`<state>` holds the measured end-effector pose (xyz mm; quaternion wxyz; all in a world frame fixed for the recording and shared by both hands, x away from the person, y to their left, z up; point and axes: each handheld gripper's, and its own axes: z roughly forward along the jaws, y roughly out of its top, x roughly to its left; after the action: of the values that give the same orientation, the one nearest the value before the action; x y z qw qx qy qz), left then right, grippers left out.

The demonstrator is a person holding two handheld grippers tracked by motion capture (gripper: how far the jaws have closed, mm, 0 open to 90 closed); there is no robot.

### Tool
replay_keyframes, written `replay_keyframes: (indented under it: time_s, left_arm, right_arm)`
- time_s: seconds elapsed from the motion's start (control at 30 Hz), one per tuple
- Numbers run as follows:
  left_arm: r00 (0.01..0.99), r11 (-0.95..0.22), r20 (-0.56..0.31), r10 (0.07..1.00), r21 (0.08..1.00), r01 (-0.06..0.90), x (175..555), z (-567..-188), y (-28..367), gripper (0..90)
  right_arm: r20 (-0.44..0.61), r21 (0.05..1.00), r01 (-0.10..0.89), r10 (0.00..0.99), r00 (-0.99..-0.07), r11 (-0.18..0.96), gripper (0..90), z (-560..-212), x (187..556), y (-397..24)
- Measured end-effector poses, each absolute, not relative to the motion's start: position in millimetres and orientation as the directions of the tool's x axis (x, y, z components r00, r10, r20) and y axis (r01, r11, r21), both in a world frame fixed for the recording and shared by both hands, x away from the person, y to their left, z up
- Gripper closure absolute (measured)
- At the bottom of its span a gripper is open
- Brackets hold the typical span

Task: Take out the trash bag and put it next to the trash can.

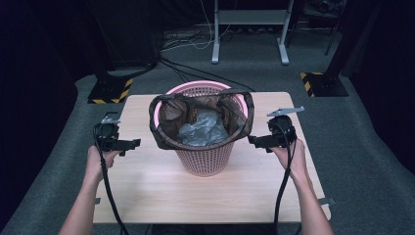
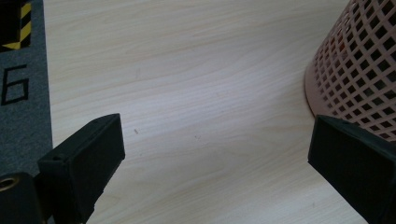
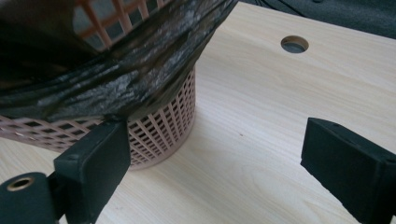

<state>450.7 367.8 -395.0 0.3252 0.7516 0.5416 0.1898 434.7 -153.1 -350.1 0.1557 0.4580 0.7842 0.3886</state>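
A pink lattice wastebasket (image 1: 204, 159) stands mid-table with a dark plastic bag (image 1: 169, 139) draped inside it and folded over most of its rim; the far rim is bare. Crumpled grey plastic (image 1: 203, 129) lies inside the bag. My left gripper (image 1: 128, 144) hovers open left of the basket, apart from it, nothing between its jaws; in the left gripper view the basket wall (image 2: 362, 65) is at the right. My right gripper (image 1: 255, 141) is open just right of the basket, close under the bag's overhanging edge (image 3: 140, 70), with its left jaw near the basket wall (image 3: 163, 126).
The light wooden table (image 1: 161, 196) has open room in front of and beside the basket, and a round cable hole (image 3: 294, 44) beyond the right gripper. Grey carpet surrounds the table. Stand feet with yellow-black stripes (image 1: 113, 91) and a desk frame (image 1: 249, 29) lie farther off.
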Motion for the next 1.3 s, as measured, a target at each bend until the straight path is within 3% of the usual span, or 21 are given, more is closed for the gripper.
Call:
replay_keyframes:
  time_s: [1.03,1.3]
  left_arm:
    - [0.466,-0.266,-0.130,0.875,0.676,0.687,479.7,-333.5,344.9,7.2]
    - [0.477,-0.262,-0.142,0.868,0.684,0.681,486.0,-314.1,343.9,8.5]
  right_arm:
    - [0.108,0.779,0.574,0.849,-0.517,0.250,14.9,-297.2,442.7,-175.1]
    - [0.087,0.791,0.549,0.840,-0.536,0.269,20.3,-275.4,453.7,-162.9]
